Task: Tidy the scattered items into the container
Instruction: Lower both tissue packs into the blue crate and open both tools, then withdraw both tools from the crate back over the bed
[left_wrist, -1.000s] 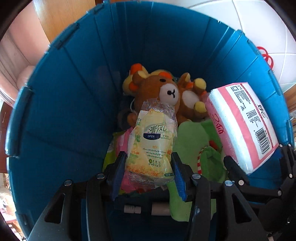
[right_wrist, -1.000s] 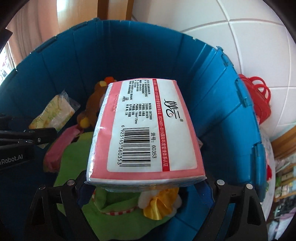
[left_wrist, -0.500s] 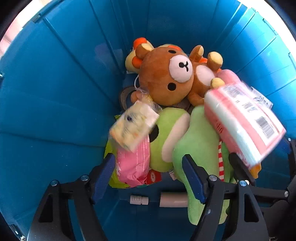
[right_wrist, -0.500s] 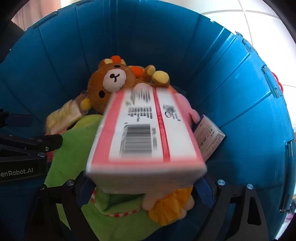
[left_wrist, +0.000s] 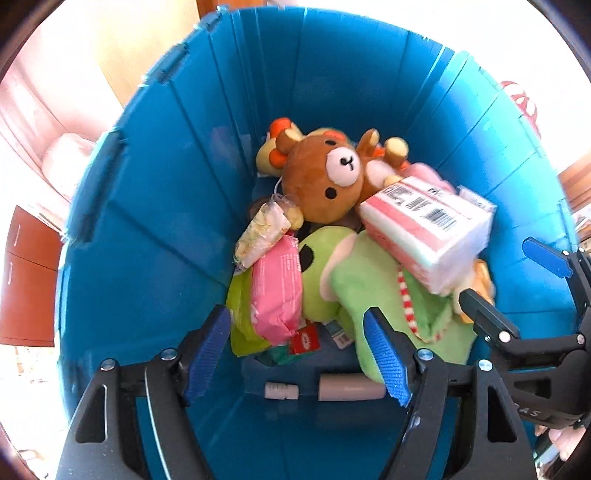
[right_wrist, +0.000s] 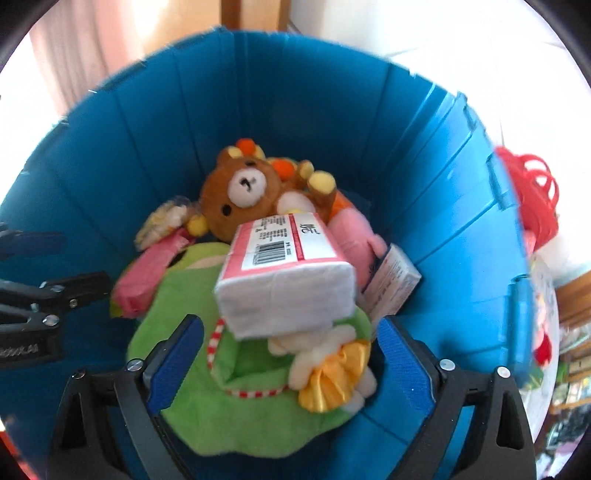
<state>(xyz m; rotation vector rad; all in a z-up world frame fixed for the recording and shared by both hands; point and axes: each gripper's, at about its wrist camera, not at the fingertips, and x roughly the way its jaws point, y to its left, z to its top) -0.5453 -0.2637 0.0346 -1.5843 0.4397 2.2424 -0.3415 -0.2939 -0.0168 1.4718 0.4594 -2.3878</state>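
Both grippers hang over a blue bin (left_wrist: 155, 229) (right_wrist: 424, 192). My left gripper (left_wrist: 295, 343) is open and empty. My right gripper (right_wrist: 288, 350) is open and empty too. A yellow tissue pack (left_wrist: 263, 230) (right_wrist: 162, 220) lies on the pile beside a brown bear plush (left_wrist: 325, 181) (right_wrist: 243, 192). A pink-and-white tissue brick (left_wrist: 424, 236) (right_wrist: 288, 280) rests on a green frog plush (left_wrist: 369, 280) (right_wrist: 236, 387). A pink wipes pack (left_wrist: 277, 291) (right_wrist: 147, 273) lies at the left.
A small white box (right_wrist: 391, 284) leans on the bin's right wall. A yellow-skirted doll (right_wrist: 332, 369) lies on the frog. A red basket (right_wrist: 532, 192) stands outside the bin on white floor tiles. The right gripper also shows in the left wrist view (left_wrist: 517, 295).
Both grippers opened. The yellow tissue pack dropped from the left one and the tissue brick from the right one onto the pile. Both grippers have since drawn back upward.
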